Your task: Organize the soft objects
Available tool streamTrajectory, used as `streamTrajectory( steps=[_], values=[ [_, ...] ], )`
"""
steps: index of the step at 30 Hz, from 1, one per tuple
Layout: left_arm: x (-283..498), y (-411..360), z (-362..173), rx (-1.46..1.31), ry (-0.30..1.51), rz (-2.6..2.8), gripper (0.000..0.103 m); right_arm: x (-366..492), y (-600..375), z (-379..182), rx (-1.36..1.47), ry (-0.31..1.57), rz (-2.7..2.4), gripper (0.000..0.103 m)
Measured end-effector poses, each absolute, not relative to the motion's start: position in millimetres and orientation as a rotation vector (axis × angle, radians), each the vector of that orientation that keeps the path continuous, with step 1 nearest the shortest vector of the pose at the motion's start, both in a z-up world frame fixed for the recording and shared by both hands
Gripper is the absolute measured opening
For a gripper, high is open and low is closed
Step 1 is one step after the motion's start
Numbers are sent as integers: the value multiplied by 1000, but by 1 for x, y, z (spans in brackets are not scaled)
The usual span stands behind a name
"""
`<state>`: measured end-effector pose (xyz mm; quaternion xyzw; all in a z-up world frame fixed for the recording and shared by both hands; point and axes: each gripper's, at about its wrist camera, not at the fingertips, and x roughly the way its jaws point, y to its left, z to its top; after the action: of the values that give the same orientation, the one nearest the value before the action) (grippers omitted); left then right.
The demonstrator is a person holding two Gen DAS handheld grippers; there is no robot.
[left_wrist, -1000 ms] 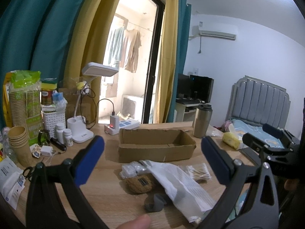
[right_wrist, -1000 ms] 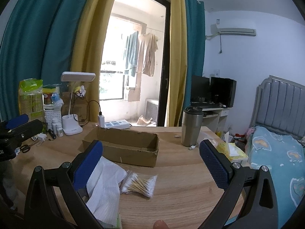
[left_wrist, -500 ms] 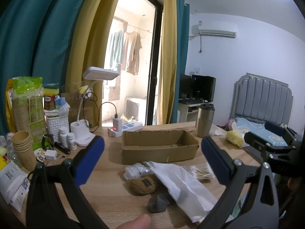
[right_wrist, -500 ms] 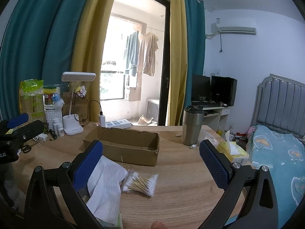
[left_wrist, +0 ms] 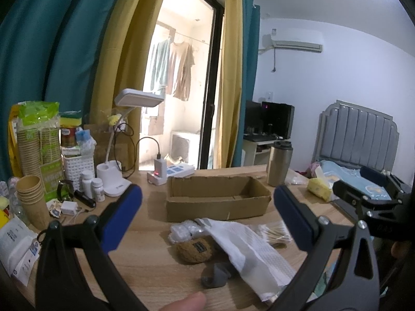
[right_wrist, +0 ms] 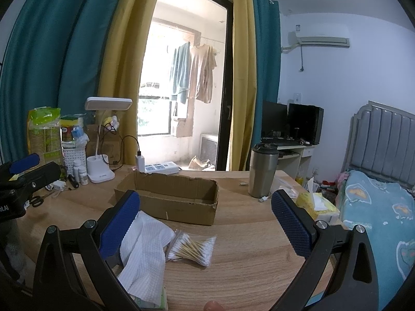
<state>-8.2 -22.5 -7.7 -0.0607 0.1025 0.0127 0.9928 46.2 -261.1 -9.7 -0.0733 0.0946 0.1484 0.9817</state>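
Nothing sorted yet, by the look of it. Your left gripper (left_wrist: 207,217) and right gripper (right_wrist: 205,223) both hover with fingers wide apart, holding nothing. The cardboard box (left_wrist: 216,200) sits empty mid-surface. The soft items all lie loose along the near edge in front of it: white cloth (left_wrist: 255,251), brown plush (left_wrist: 195,250), grey sock-like lump (left_wrist: 215,277), cotton swab bag (right_wrist: 193,246). All of that is left to place, presumably into the box.

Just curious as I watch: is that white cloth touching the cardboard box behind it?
Apart. In the right wrist view, a strip of bare wood shows between the white cloth and the front wall of the cardboard box.
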Motion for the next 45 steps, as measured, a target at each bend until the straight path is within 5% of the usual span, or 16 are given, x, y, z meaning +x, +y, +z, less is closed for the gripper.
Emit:
streamTrajectory(
  steps=[30,34,45],
  values=[
    [8,-9,-51,-142,367,72,102,75,-259,-45,-141,344,367,103],
    [14,-3,-61,-164,409,79,102,85,-253,-58,-129,407,443,82],
    [34,10,-90,-211,500,36,102,107,-216,-84,-180,528,578,74]
  ],
)
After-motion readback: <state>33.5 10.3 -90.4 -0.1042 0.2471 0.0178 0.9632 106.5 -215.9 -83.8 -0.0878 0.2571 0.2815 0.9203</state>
